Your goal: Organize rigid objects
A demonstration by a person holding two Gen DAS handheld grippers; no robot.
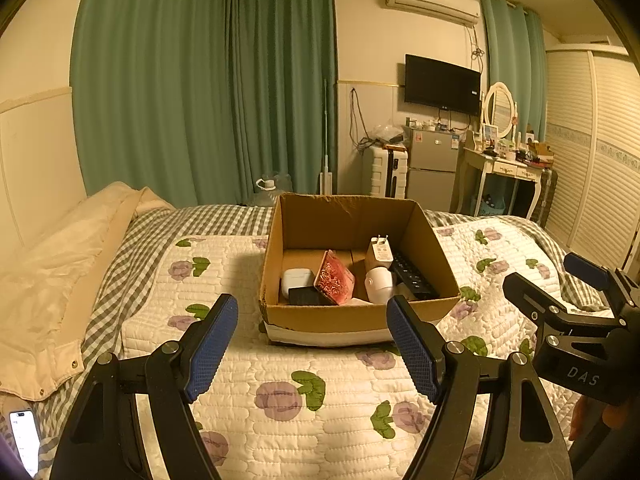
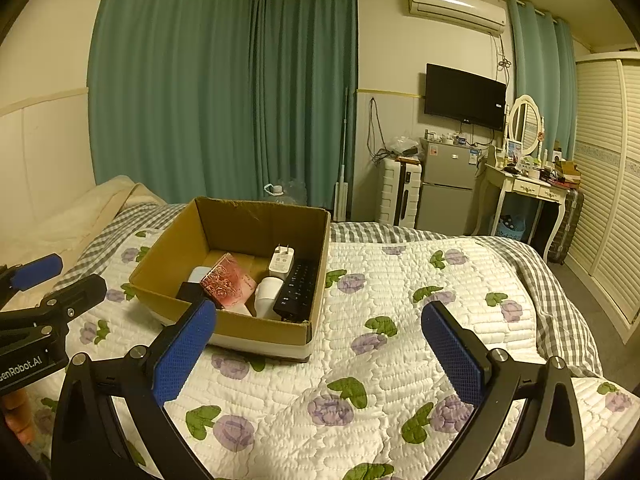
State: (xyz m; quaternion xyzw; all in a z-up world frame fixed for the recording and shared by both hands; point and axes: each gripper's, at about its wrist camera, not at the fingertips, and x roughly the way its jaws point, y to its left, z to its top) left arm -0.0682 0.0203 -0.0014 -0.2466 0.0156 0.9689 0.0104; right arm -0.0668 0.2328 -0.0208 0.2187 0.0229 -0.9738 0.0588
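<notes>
In the left wrist view, the left gripper (image 1: 312,348) fills the lower part of the frame, its 2 blue pads spread wide with nothing between them, above the quilt (image 1: 280,420). Just beyond the pads, at centre, sits the open box (image 1: 352,316) on the bed. Inside it, from left to right, lie a white case (image 1: 296,280), a black block (image 1: 306,296) in front of it, a pink tilted box (image 1: 334,278), a white charger (image 1: 380,252) standing with prongs up, a white round item (image 1: 380,284) and a black remote (image 1: 412,276) along the right wall. The right gripper (image 1: 556,276) shows at the right edge, also empty and parted. A phone (image 1: 24,440) lies at the lower left corner. In the right wrist view, the right gripper (image 2: 320,354) stands wide over the quilt (image 2: 360,400), holding nothing. The box (image 2: 260,330) sits left of centre, its near wall partly behind the left pad, with the same items inside. The left gripper (image 2: 60,276) shows at the left edge, jaws apart.
</notes>
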